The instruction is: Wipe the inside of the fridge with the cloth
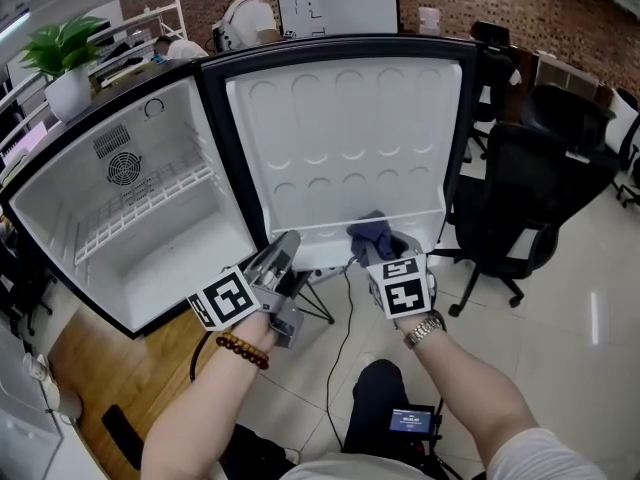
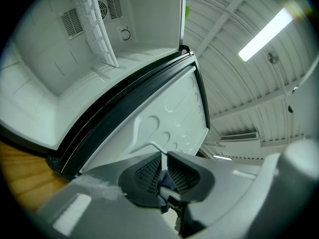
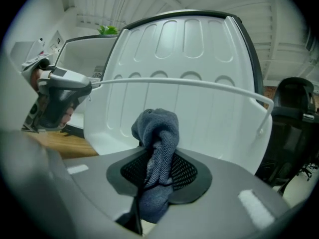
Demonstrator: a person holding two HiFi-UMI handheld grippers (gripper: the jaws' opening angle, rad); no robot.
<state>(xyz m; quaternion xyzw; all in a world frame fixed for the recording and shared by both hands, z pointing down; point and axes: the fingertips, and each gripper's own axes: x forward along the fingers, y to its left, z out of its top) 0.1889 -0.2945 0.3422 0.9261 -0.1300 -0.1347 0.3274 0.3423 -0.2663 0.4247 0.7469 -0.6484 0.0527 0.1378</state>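
The small fridge [image 1: 150,258] stands open, its white door lining [image 1: 350,128] facing me. A blue-grey cloth [image 1: 372,234] is bunched between the jaws of my right gripper [image 1: 382,250], just in front of the low part of the door. In the right gripper view the cloth [image 3: 157,133] sticks up from the right gripper [image 3: 158,166], with the door's white rail [image 3: 199,83] beyond it. My left gripper [image 1: 283,246] hovers by the door's lower left edge, jaws nearly together with nothing gripped. The left gripper [image 2: 163,164] looks along the door lining [image 2: 164,118].
A white wire shelf [image 1: 140,208] and a fan grille [image 1: 122,168] sit inside the fridge. A black office chair [image 1: 530,188] stands right of the door. A potted plant [image 1: 62,63] is on top at the left. A person [image 1: 250,13] sits behind. A cable [image 1: 340,338] runs across the floor.
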